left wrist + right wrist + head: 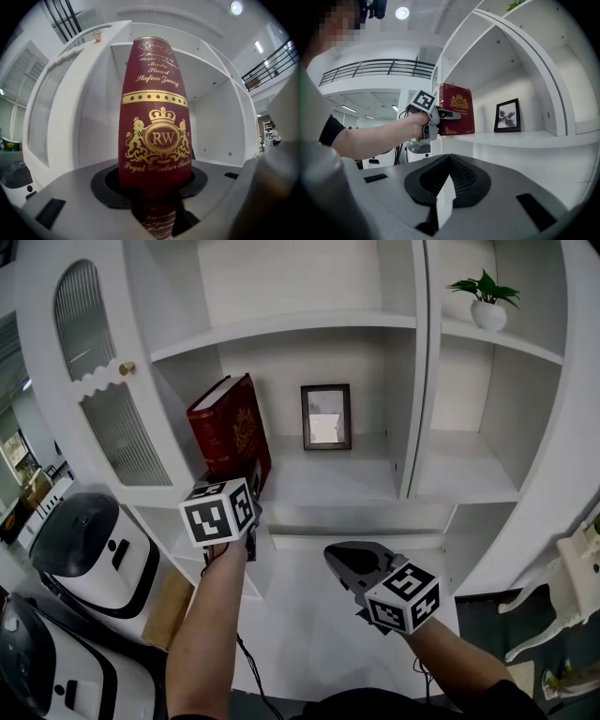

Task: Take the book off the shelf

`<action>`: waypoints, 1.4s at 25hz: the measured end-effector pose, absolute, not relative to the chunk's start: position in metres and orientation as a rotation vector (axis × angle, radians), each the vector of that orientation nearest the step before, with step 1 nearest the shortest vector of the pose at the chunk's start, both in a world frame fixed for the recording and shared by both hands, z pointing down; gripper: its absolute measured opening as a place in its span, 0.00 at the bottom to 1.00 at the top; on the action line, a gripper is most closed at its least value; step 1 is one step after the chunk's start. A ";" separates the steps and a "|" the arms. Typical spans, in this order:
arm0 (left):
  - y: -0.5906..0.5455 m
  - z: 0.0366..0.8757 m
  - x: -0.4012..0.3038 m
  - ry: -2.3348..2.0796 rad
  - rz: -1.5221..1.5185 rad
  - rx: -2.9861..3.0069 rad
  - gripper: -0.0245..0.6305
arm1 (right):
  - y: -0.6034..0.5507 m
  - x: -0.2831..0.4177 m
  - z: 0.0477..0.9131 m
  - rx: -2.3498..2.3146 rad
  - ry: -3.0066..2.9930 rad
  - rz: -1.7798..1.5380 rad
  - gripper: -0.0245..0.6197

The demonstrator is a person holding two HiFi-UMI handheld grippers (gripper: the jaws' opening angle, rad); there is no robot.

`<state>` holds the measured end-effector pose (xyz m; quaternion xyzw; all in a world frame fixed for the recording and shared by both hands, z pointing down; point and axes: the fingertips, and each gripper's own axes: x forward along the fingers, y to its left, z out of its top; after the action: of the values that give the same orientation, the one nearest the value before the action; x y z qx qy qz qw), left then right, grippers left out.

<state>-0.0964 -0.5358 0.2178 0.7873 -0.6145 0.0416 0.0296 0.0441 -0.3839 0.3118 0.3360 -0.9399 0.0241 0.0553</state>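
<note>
My left gripper (pixel 253 482) clamps the red book (pixel 230 427) standing on the white shelf (pixel 328 476) near a framed picture (pixel 326 416); my right gripper (pixel 331 556) hangs closed, empty.

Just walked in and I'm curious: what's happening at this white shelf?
A person with a gripper in each hand is taking a red book off the white shelf. The left gripper is clamped on its spine; the book leans, not yet off the shelf. The right gripper hangs below, shut and empty.
</note>
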 end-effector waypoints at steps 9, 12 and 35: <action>-0.500 0.216 -0.096 -1.916 0.092 2.544 0.39 | -0.378 0.031 0.317 1.067 -2.835 0.094 0.06; -0.482 0.217 -0.100 -1.917 0.083 2.582 0.39 | -0.373 0.023 0.320 1.072 -2.825 0.099 0.06; -0.368 0.306 -0.142 -1.678 0.036 2.710 0.39 | -0.336 -0.024 0.348 1.221 -2.774 0.192 0.06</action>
<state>-0.1415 -0.3681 0.3058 0.8499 -0.5264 0.0114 -0.0231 -0.0242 -0.3361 0.3481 0.4015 -0.9122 0.0630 0.0522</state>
